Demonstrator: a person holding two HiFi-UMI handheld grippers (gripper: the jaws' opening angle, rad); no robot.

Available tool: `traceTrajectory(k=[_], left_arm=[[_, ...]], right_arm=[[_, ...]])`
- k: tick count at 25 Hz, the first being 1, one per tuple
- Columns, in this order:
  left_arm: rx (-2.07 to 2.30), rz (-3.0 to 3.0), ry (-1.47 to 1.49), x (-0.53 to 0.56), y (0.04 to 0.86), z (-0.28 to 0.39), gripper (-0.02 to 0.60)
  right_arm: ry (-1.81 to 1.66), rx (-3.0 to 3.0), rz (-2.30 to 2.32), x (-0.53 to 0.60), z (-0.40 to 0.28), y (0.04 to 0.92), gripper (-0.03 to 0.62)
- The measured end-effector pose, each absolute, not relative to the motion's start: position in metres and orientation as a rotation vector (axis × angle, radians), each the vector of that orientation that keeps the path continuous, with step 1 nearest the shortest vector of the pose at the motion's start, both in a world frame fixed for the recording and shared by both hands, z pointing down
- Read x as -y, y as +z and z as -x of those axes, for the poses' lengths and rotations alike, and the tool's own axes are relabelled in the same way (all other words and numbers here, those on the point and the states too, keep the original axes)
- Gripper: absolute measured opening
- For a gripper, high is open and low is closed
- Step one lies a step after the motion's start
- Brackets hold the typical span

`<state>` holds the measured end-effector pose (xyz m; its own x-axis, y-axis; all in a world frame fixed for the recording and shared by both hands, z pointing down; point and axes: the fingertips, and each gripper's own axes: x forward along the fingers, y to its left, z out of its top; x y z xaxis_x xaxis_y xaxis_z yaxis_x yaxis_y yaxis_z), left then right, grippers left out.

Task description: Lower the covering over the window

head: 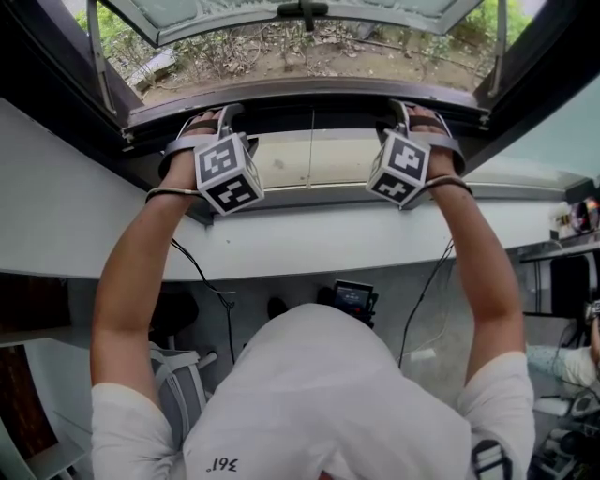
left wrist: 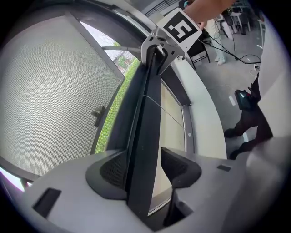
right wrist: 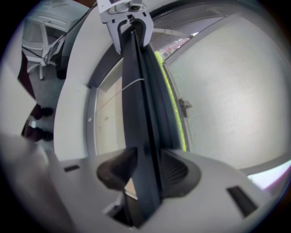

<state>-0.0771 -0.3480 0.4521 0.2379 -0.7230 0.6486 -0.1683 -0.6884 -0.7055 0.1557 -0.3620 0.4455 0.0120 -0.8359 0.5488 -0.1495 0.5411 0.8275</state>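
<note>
The window covering ends in a long dark rail point(head: 309, 103), with its cream sheet point(head: 281, 159) showing beside it. My left gripper point(head: 214, 120) holds the rail at its left part and my right gripper point(head: 412, 114) at its right part. In the left gripper view the rail point(left wrist: 148, 113) runs between the jaws of the left gripper point(left wrist: 143, 168), pads touching both sides, and the right gripper point(left wrist: 157, 48) clamps it farther along. In the right gripper view both pads of the right gripper point(right wrist: 143, 170) press on the rail point(right wrist: 138, 91), and the left gripper point(right wrist: 129, 22) is at its far end.
Beyond the rail the window panel point(head: 281, 19) swings outward, with its latch handle point(left wrist: 97, 113) on the mesh face. A white sill point(head: 309, 239) runs under the frame. Below me are a chair point(head: 183, 375), cables point(head: 202, 272) and a small device point(head: 354, 298).
</note>
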Motion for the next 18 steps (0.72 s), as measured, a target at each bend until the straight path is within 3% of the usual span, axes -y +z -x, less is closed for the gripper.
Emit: traceTrajectory(k=[18], left_arm=[[-0.863,2.035,-1.399,0.3488,0.4469,0.0778,0.229]], right_arm=[[-0.665,1.502,-0.883,0.3619,-0.1548,0.4452,0.155]])
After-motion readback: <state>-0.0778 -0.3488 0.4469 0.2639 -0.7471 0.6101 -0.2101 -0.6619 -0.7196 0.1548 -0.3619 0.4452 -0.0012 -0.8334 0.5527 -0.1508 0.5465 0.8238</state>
